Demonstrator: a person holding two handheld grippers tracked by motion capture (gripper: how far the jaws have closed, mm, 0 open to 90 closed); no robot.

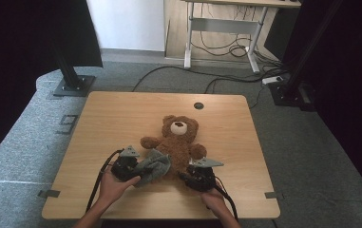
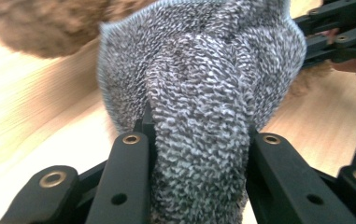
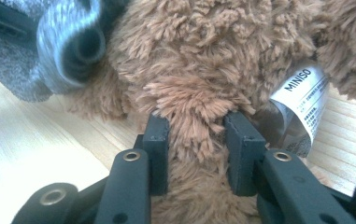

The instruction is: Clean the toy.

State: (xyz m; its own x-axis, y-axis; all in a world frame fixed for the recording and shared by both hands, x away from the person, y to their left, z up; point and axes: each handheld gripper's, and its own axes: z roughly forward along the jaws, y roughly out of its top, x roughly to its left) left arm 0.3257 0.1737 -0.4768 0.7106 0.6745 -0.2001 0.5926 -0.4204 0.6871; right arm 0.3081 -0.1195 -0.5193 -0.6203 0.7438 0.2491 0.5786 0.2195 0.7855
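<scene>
A brown teddy bear [image 1: 178,135] lies on its back in the middle of the wooden table [image 1: 121,118], head toward the far side. A grey knitted garment [image 1: 152,166] lies bunched against the bear's lower left side. My left gripper [image 1: 138,172] is shut on a thick fold of this grey knit [image 2: 203,93], squeezed between the jaws of the left gripper [image 2: 199,135]. My right gripper [image 1: 184,175] is at the bear's lower end. Its pads pinch a tuft of the bear's brown limb [image 3: 199,116], so the right gripper [image 3: 196,126] is shut on the bear.
A white MINISO label [image 3: 304,98] hangs from the bear just right of my right gripper's jaws. A round cable hole [image 1: 198,105] sits at the table's far edge. Beyond the table stand dark stand bases [image 1: 71,85] and floor cables [image 1: 226,78].
</scene>
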